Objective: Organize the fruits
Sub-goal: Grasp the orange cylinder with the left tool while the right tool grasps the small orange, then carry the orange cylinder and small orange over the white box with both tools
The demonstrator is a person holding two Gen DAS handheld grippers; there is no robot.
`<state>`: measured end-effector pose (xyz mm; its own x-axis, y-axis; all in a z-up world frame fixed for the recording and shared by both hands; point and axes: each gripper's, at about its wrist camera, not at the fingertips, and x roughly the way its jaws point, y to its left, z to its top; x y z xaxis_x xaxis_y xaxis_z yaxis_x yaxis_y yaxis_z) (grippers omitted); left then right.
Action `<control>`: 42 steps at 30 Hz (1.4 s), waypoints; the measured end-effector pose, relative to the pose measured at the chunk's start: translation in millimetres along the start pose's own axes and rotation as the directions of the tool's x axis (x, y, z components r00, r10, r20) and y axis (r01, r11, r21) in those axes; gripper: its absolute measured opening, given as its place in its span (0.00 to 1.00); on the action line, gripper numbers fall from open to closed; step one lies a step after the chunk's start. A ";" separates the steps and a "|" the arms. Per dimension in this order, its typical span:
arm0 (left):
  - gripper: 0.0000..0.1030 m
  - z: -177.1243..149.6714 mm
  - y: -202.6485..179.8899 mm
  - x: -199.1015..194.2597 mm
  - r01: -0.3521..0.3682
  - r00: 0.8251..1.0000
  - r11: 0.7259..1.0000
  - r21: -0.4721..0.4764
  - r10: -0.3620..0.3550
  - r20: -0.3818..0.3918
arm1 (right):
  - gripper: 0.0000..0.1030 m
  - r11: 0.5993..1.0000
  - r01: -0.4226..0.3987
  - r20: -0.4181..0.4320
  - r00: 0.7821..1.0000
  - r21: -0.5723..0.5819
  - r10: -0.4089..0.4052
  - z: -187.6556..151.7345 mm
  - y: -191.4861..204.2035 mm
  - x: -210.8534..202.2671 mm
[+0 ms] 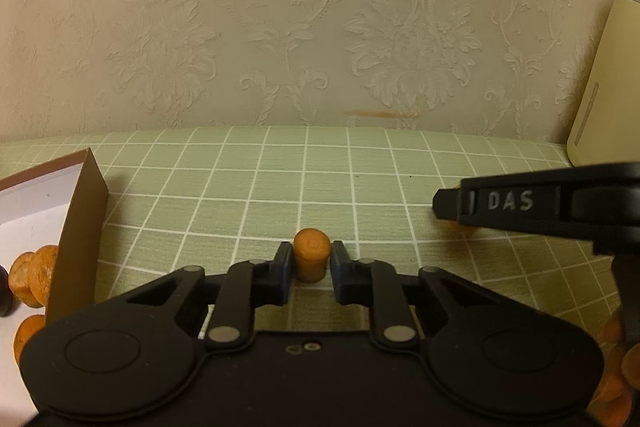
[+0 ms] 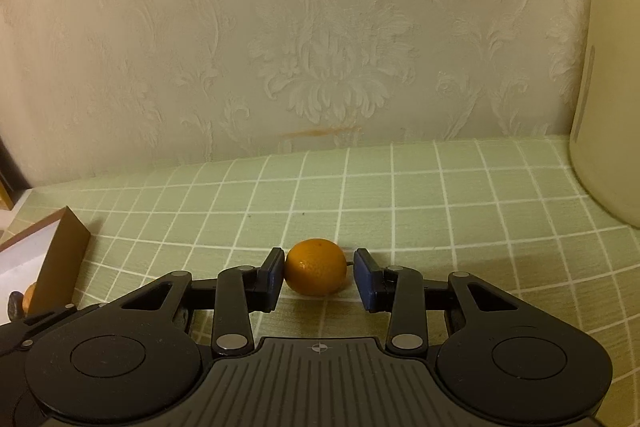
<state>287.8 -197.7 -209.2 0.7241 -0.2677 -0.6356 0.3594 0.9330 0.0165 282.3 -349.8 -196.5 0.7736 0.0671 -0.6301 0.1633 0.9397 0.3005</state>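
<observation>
In the left wrist view my left gripper [image 1: 312, 263] is shut on a short orange carrot chunk [image 1: 312, 259], held upright between the blue pads just above the green checked cloth [image 1: 280, 195]. In the right wrist view my right gripper [image 2: 318, 271] is open around a small round orange [image 2: 316, 271] that rests on the cloth; the left pad touches it, the right pad stands a little apart. The right gripper's finger [image 1: 520, 203] also shows at the right of the left wrist view.
A brown cardboard box [image 1: 76, 227] with a white floor stands at the left and holds several orange pieces [image 1: 34, 275]; it also shows in the right wrist view [image 2: 60, 259]. A cream container [image 2: 608, 107] stands at the right by the wallpapered wall. More orange pieces [image 1: 616, 379] lie at the lower right.
</observation>
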 end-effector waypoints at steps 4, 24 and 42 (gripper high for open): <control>0.10 1.5 0.3 -6.9 0.006 1.000 1.000 -0.007 -0.006 0.010 | 0.37 1.000 0.006 0.019 1.000 0.010 -0.006 -1.1 -1.8 -12.0; 0.10 2.1 55.8 -138.7 -0.035 0.989 0.999 0.009 0.033 0.147 | 0.37 0.994 -0.067 0.139 0.987 -0.088 0.079 -42.1 64.3 -128.1; 0.10 -32.4 172.0 -237.9 -0.247 0.934 0.949 -0.195 0.287 0.213 | 0.37 0.917 -0.255 0.277 0.898 -0.305 0.342 -60.3 191.4 -172.9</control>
<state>158.2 34.2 -80.1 0.9050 -0.0334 -0.4242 0.0474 0.9986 0.0225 142.9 -161.4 -73.2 0.9201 0.2887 -0.2647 -0.2346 0.9474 0.2178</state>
